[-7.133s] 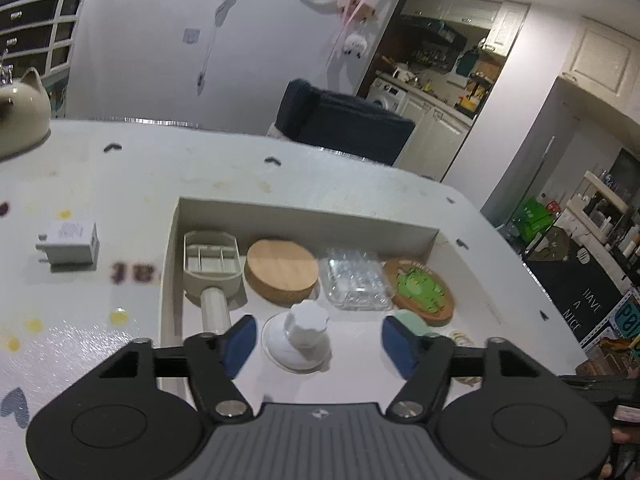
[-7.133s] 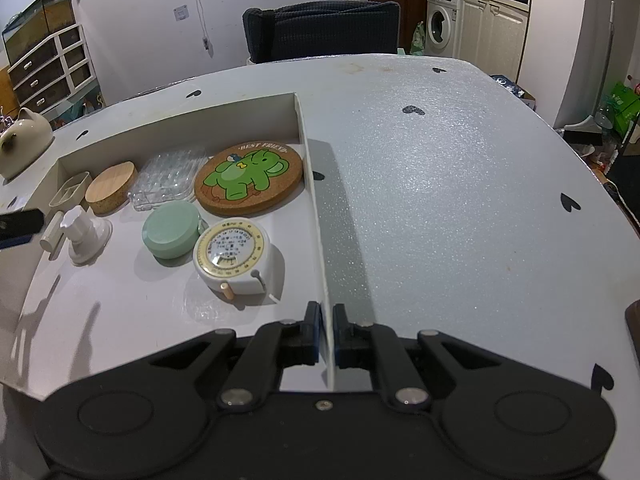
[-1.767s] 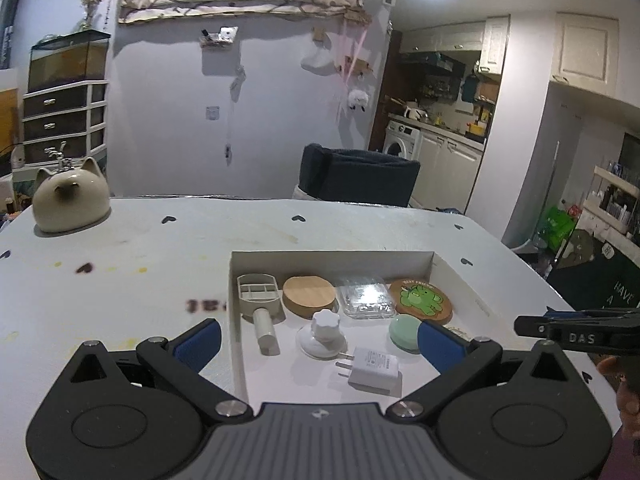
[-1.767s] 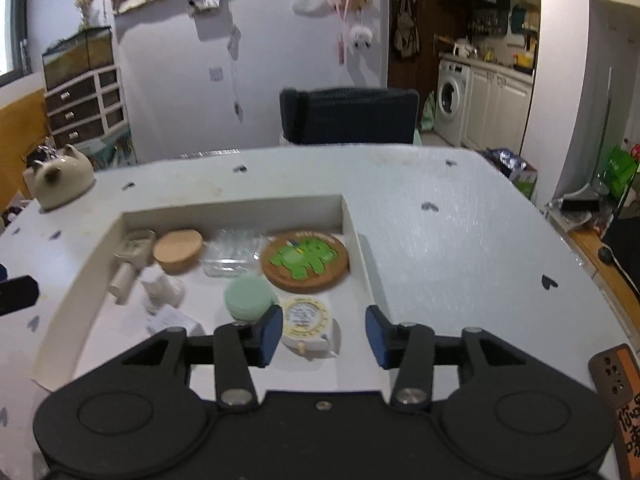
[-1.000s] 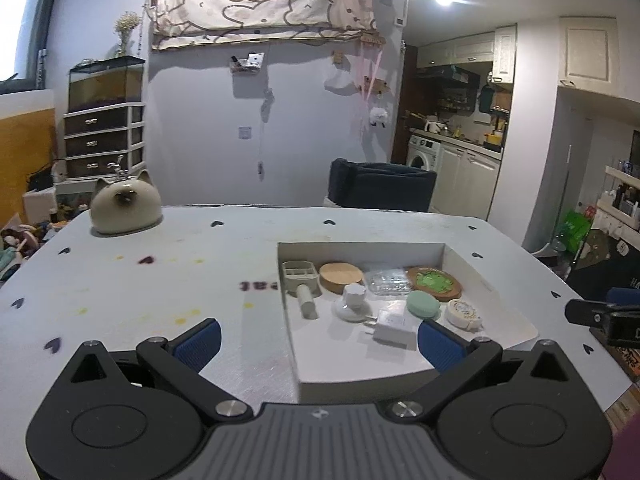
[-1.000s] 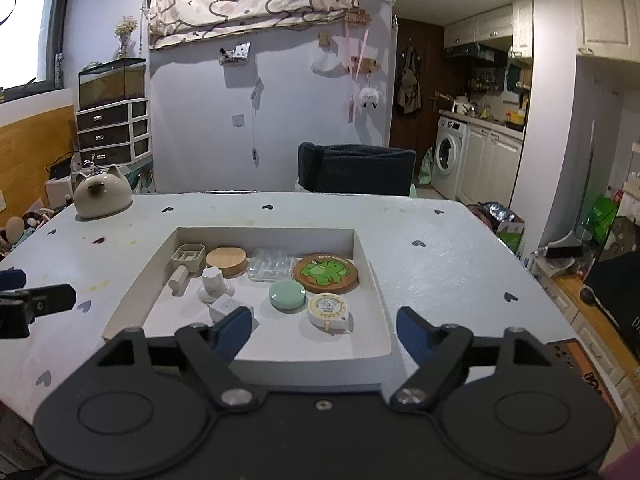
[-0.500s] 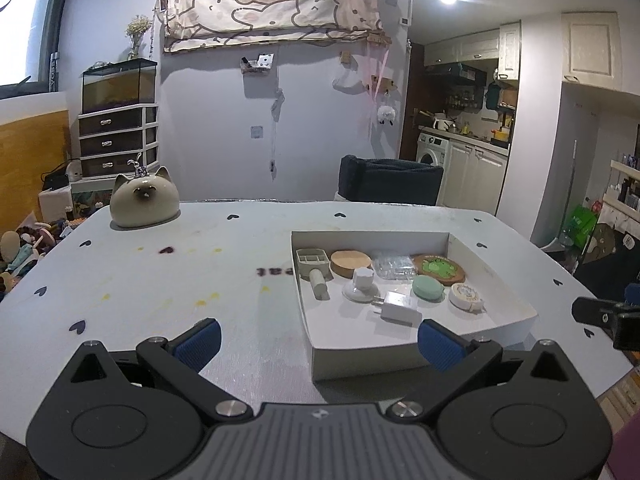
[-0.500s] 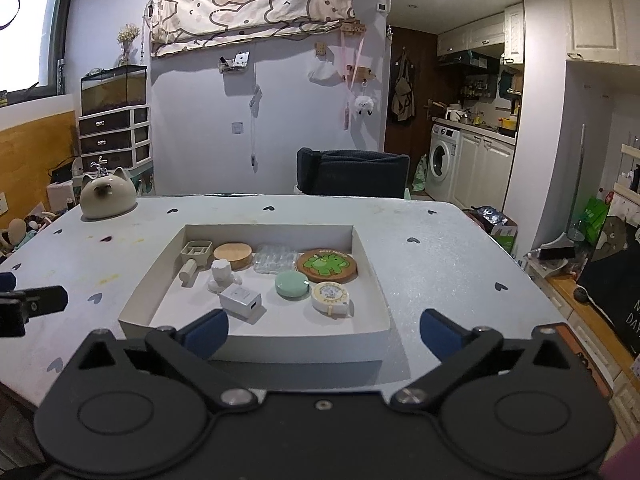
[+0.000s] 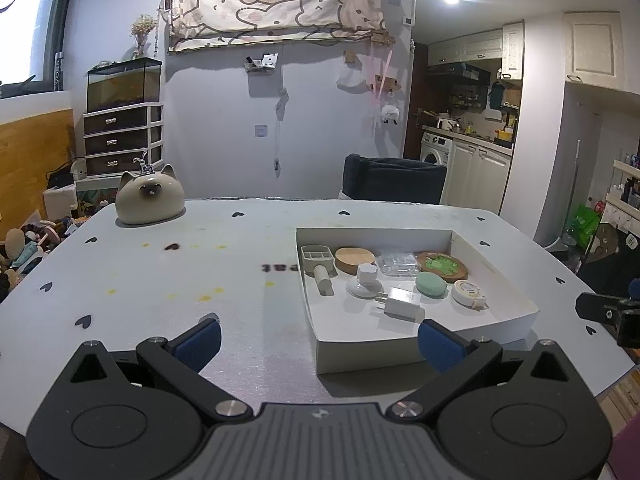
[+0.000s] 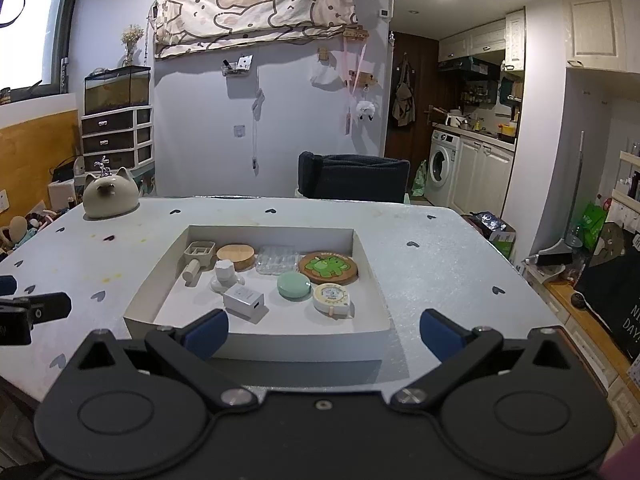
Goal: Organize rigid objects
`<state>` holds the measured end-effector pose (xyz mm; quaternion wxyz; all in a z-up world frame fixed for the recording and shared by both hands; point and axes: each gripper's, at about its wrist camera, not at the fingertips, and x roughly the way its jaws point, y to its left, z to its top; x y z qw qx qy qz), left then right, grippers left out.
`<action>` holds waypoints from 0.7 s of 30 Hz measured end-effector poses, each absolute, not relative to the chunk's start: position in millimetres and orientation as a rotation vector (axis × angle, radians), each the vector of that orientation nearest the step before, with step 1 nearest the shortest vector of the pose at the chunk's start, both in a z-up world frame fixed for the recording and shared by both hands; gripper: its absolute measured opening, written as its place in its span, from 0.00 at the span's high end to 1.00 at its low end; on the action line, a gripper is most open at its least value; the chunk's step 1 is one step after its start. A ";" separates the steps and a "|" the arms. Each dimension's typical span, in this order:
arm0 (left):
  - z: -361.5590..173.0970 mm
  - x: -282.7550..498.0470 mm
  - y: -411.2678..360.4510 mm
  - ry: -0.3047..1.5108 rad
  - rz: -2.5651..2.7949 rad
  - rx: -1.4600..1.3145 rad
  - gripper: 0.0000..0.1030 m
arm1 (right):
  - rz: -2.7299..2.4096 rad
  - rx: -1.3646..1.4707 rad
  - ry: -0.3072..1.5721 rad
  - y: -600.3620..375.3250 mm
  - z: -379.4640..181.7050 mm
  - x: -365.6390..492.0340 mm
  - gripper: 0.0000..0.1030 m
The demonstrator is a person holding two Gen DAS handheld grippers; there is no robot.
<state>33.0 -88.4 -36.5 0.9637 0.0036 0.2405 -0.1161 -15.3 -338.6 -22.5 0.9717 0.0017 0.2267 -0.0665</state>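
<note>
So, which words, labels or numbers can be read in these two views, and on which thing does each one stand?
"NI" and "DAY" on the black board at the right edge; the rest is cut off.
Dark print on the white table: upside down and blurred, unreadable.
Arc of letters on the round cork coaster with green elephant: too small.
Dial of the round white tape measure: too small.

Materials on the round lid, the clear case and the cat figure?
Round lid: looks like pale unvarnished wood, matte tan top. Clear case: likely hard transparent plastic, see-through and glinting. Cat figure: probably glazed ceramic, with a smooth cream sheen, though that is uncertain from this far.
</note>
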 end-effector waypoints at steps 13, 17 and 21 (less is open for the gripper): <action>-36.0 33.0 -87.0 0.486 -0.231 0.006 0.00 | -0.134 0.002 0.459 -337.9 -22.2 -15.7 0.00; -36.0 33.1 -86.8 0.487 -0.232 0.005 0.00 | -0.135 0.000 0.460 -337.8 -22.3 -15.6 0.00; -35.9 33.0 -86.8 0.486 -0.231 0.006 0.00 | -0.134 0.002 0.458 -338.0 -22.1 -15.7 0.00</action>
